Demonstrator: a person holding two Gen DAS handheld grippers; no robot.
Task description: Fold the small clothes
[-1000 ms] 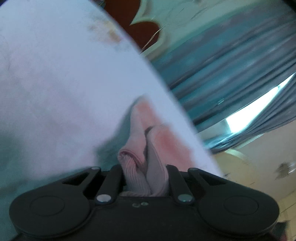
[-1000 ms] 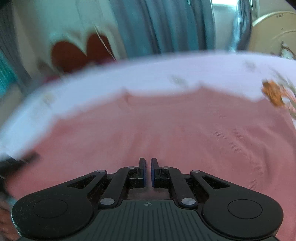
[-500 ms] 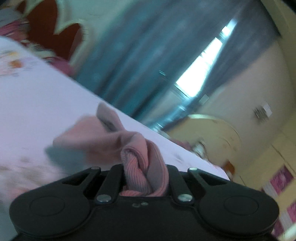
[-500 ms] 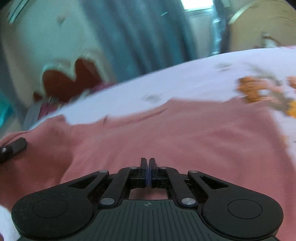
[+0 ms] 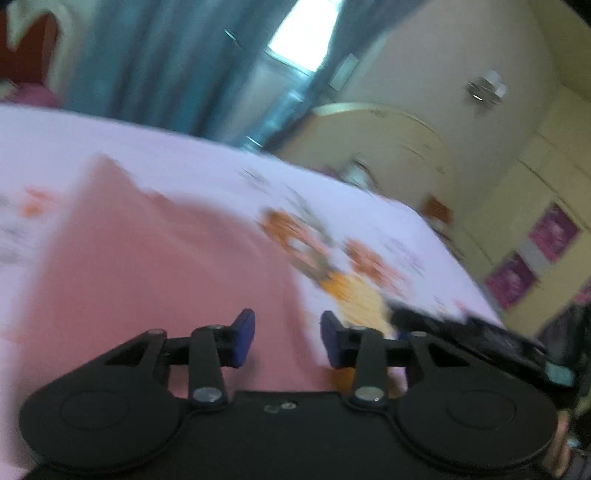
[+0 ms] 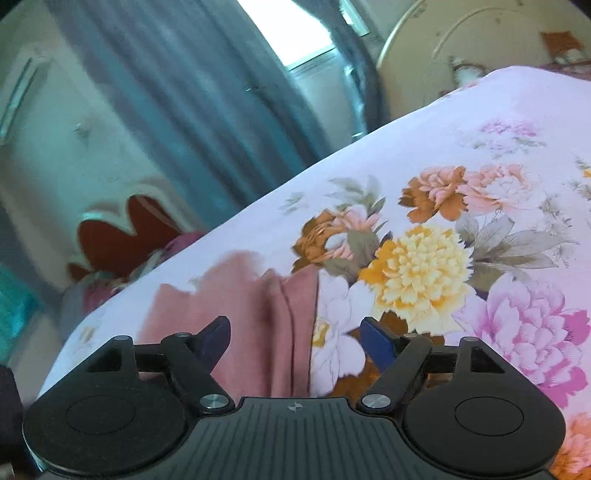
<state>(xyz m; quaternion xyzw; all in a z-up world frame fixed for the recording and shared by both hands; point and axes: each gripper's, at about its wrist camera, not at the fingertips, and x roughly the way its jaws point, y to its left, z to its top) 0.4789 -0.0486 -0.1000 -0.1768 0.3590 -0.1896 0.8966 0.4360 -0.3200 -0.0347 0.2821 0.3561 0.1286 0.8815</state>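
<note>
1. Left wrist view: left gripper (image 5: 287,339) with jaws spread apart, gripping nothing. Pink knitted garment (image 5: 155,273) flat on floral-printed white bedsheet (image 5: 207,162), just beyond and below the blue pads (image 5: 243,338), mostly toward the left finger. Blurred.
2. Right wrist view: right gripper (image 6: 295,341) with jaws wide apart, empty. Same garment (image 6: 243,314) folded on the bedsheet (image 6: 498,122), fold edge between the fingers, bulk toward the left one.

Blue curtains (image 6: 192,122) flank a bright window (image 6: 291,33).

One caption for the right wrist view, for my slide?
Open right gripper above pink garment on floral bedsheet.
</note>
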